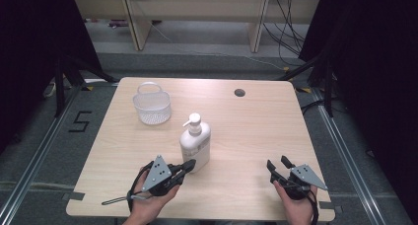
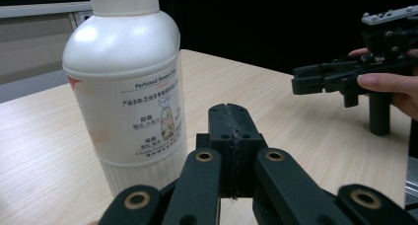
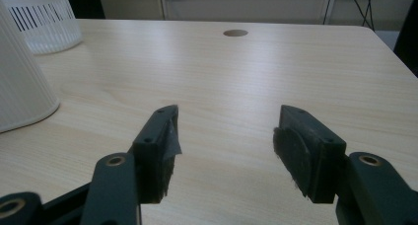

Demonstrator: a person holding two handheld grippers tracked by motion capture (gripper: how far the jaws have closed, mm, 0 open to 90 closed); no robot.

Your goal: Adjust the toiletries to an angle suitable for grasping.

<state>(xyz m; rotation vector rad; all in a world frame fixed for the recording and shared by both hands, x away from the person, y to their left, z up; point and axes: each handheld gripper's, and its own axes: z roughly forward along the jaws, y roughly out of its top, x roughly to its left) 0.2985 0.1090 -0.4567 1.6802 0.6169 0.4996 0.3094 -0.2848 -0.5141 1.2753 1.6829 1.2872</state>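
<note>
White plastic pump bottle [image 1: 195, 144]: upright at the centre of my pale wooden bench [image 1: 246, 136]. My left claw [image 1: 187, 167]: jaws pressed together, empty, tips just beside the bottle's base at 7 o'clock. My right claw [image 1: 277, 165]: jaws apart, empty, at 4 o'clock. White perforated plastic basket [image 1: 152, 104]: at 11 o'clock.

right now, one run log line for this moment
left gripper: shut, empty, beside pump bottle | right gripper: open, empty | basket: far left of table
</note>
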